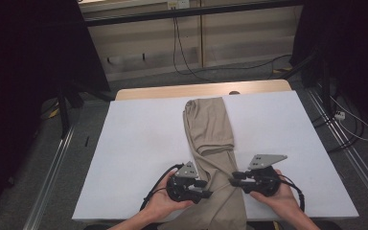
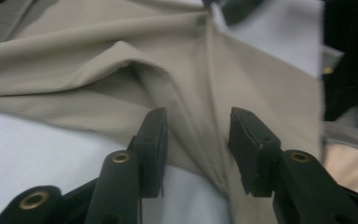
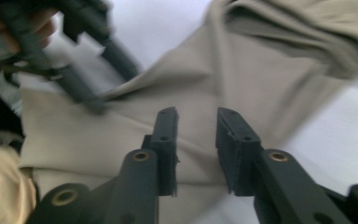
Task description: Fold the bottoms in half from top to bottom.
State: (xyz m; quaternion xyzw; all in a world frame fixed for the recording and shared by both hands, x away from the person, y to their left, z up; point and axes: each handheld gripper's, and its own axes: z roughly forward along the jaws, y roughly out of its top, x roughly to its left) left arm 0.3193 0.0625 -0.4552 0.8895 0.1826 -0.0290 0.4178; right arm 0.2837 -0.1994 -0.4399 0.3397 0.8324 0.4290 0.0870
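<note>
A pair of beige trousers (image 1: 210,139) lies lengthwise down the middle of a white table (image 1: 139,143), the far end folded over on itself, the near end spilling off the edge toward the person. At that near end the left gripper (image 1: 206,189) and the right gripper (image 1: 233,178) face each other across the cloth, one at each side of the fabric. In the left gripper view the jaws stand partly open over a raised crease, gripping nothing; in the right gripper view the jaws are likewise parted, with cloth beneath them but none pinched between. The work appears to be at the point of taking hold for a fold or a straightening pull. The next move calls for each gripper to sink onto its edge and close on a firm bite of fabric.
</note>
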